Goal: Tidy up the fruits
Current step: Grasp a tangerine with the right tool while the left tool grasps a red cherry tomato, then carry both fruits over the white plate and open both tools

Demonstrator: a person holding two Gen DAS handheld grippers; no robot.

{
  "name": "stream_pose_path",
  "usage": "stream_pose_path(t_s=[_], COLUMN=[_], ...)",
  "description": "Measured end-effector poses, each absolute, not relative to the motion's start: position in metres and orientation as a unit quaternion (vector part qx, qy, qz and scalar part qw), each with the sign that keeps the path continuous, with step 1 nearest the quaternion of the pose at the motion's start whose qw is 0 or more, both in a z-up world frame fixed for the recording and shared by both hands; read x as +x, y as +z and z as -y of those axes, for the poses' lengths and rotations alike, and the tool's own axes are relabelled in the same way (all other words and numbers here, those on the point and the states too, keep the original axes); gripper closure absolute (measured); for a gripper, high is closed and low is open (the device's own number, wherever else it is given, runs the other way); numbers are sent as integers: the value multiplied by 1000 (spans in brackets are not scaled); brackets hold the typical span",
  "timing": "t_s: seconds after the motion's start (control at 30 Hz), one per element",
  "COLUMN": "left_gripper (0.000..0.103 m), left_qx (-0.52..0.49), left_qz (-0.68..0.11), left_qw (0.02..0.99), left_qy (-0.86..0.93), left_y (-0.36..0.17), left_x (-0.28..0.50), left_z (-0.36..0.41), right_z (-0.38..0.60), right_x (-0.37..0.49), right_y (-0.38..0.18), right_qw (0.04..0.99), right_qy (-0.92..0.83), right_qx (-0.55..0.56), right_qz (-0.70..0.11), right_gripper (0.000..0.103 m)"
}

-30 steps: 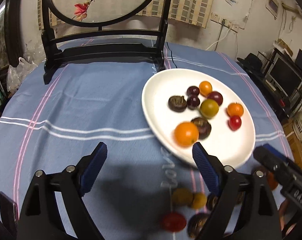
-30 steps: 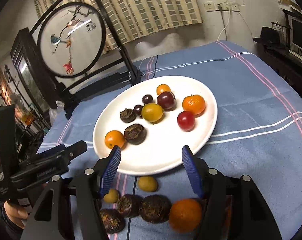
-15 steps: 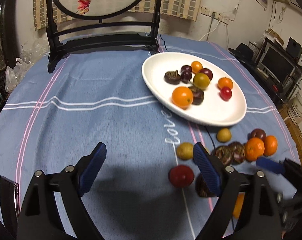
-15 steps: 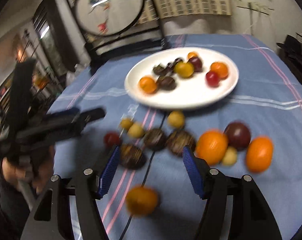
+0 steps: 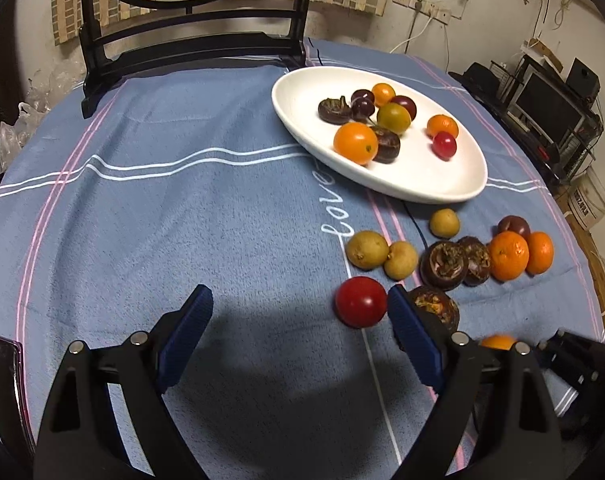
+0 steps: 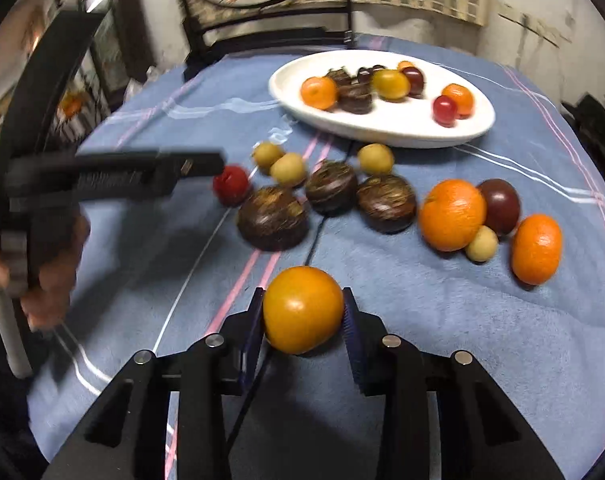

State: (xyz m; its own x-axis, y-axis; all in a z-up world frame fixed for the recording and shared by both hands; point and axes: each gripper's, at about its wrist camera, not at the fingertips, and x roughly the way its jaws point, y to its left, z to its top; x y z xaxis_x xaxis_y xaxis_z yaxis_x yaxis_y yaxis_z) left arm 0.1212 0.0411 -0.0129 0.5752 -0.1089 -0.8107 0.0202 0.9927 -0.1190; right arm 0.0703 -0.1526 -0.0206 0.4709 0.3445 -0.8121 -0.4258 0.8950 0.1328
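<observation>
Here, looking from the left wrist, we see the left gripper with its blue ribbed pads wide apart and nothing between them. A smooth, shiny red tomato sits just inside the right pad. Near it lie pale round fruits, rough dark brown ones and bumpy oranges. They rest on a soft blue cloth with white and pink stripes. A smooth white oval plate farther back holds more small fruit. Behind it stands a black wooden frame, and a screen sits by the wall.

From the right wrist, we see the right gripper, whose jaws have just been closing. Its pads now squeeze a smooth, round yellow-orange fruit, just above the blue cloth. The picture is a bit blurry. The other fruit lies beyond it, then the white plate. On the left, a hand holds the black left gripper near the red tomato.
</observation>
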Motion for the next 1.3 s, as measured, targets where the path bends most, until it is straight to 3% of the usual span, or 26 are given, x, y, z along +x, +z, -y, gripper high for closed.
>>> stream_pose_path(t_s=[0.2, 0.33, 0.47, 0.7, 0.97, 1.3], left_gripper=[20, 42, 72, 73, 73, 73], left_qx=[-29, -26, 37, 20, -7, -42], left_qz=[-473, -486, -462, -431, -414, -434], left_qw=[879, 870, 883, 901, 909, 900], left_qy=[-54, -76, -72, -48, -45, -6], left_y=[-20, -30, -32, -11, 29, 23], left_x=[122, 127, 124, 119, 148, 235], left_z=[-30, -22, -3, -14, -23, -32], right_z=[175, 177, 175, 178, 176, 160], right_x=[80, 78, 77, 80, 126, 206], right_y=[-27, -26, -26, -6, 57, 15], right_qw=[851, 852, 851, 868, 911, 896], right_qy=[230, 236, 238, 231, 198, 162], right_qx=[23, 29, 28, 34, 26, 41], right_qz=[-473, -467, -467, -439, -359, -412], right_gripper=[65, 65, 65, 65, 65, 65])
